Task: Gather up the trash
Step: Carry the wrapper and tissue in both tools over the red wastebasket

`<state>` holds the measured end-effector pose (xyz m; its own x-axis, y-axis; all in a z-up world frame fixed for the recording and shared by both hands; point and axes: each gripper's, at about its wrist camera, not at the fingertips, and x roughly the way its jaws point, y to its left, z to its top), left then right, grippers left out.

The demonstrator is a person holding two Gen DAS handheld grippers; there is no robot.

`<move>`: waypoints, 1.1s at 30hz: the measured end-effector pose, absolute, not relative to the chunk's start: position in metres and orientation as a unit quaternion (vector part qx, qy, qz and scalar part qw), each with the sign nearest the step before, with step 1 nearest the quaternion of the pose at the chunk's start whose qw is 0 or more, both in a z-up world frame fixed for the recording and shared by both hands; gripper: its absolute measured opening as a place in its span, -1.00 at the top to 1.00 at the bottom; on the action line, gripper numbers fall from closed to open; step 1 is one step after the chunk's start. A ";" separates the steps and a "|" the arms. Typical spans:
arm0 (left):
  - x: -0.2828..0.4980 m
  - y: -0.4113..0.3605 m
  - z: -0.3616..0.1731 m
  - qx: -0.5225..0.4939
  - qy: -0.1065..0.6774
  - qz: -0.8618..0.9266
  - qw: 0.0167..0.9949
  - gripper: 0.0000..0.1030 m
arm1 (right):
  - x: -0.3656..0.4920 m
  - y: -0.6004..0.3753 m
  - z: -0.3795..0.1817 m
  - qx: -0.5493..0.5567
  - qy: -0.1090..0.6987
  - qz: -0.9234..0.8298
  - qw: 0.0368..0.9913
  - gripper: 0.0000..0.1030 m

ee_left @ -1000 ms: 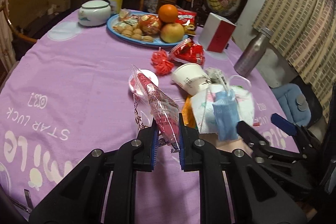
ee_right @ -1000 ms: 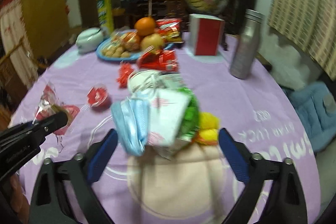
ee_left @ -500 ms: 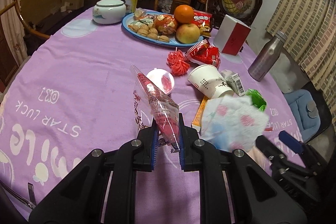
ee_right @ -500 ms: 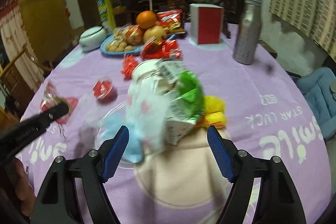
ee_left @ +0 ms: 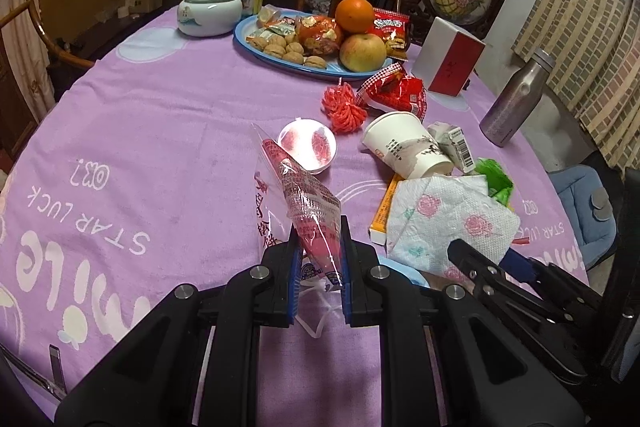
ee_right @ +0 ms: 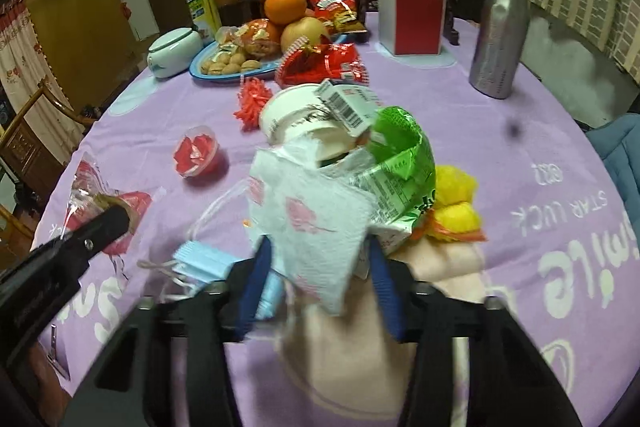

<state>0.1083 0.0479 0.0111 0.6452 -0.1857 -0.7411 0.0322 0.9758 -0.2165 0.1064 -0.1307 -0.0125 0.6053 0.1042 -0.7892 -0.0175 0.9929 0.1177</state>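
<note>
Trash lies heaped on the near right of the purple cloth-covered surface (ee_left: 168, 115): a floral paper napkin (ee_right: 316, 227), a tipped paper cup (ee_left: 404, 147), a small barcode carton (ee_left: 454, 143), a green foil wrapper (ee_right: 400, 155), a yellow mesh wad (ee_right: 456, 199) and a blue pleated face mask (ee_right: 208, 261) with white ear loops.

The left gripper (ee_left: 320, 255) has its fingers pinched on a clear crinkly plastic wrapper (ee_left: 304, 203) with red print, which stands up stiffly from between the pads. The right gripper (ee_right: 320, 267) is closing its fingers around the soft, quilted napkin; the paper sits between the blue pads, but motion blur hides whether they press on it yet. The mask lies just left of that gripper, and one end seems to reach under the left finger.

The step in hand looks like gathering the loose pile, with one piece already held on the left. Next, the right grip likely needs to finish closing before any lift, since thin tissue can slip or tear, and the cup and carton resting against it may tumble.

Farther off stand a blue plate (ee_left: 320, 71) of fruit and walnuts, a red snack packet (ee_left: 396, 93), a metal bottle (ee_left: 512, 99) and a red-and-white box (ee_left: 448, 63).
</note>
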 end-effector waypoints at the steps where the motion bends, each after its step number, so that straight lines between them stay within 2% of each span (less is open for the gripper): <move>1: 0.108 0.049 0.012 -0.093 0.415 -0.060 0.903 0.66 | 0.106 -0.129 -0.013 0.050 0.444 0.035 0.894 0.84; 2: 0.107 0.050 0.012 -0.094 0.413 -0.059 0.904 0.66 | 0.105 -0.131 -0.012 0.057 0.444 0.040 0.894 0.93; 9: 0.101 0.053 0.021 -0.104 0.390 -0.063 0.913 0.66 | 0.049 -0.181 0.009 0.156 0.388 0.081 0.905 0.95; 14: 0.085 0.039 0.034 -0.083 0.339 -0.083 0.933 0.66 | -0.019 -0.237 0.010 0.196 0.363 0.040 0.910 0.95; 21: 0.052 -0.028 0.032 -0.008 0.333 -0.198 0.922 0.67 | -0.120 -0.324 0.002 0.215 0.340 -0.068 0.913 0.96; 28: -0.030 -0.107 0.056 0.078 0.270 -0.318 0.905 0.67 | -0.185 -0.367 -0.017 0.241 0.324 -0.109 0.909 0.96; 33: -0.076 -0.157 0.050 0.131 0.262 -0.392 0.872 0.67 | -0.216 -0.378 -0.019 0.247 0.306 -0.119 0.912 0.96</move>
<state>-0.0761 -0.1568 0.0499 0.5547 -0.6152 -0.5602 0.7524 0.6583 0.0220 -0.2162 -0.3777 -0.0189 0.7846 -0.0666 -0.6164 0.3686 0.8496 0.3774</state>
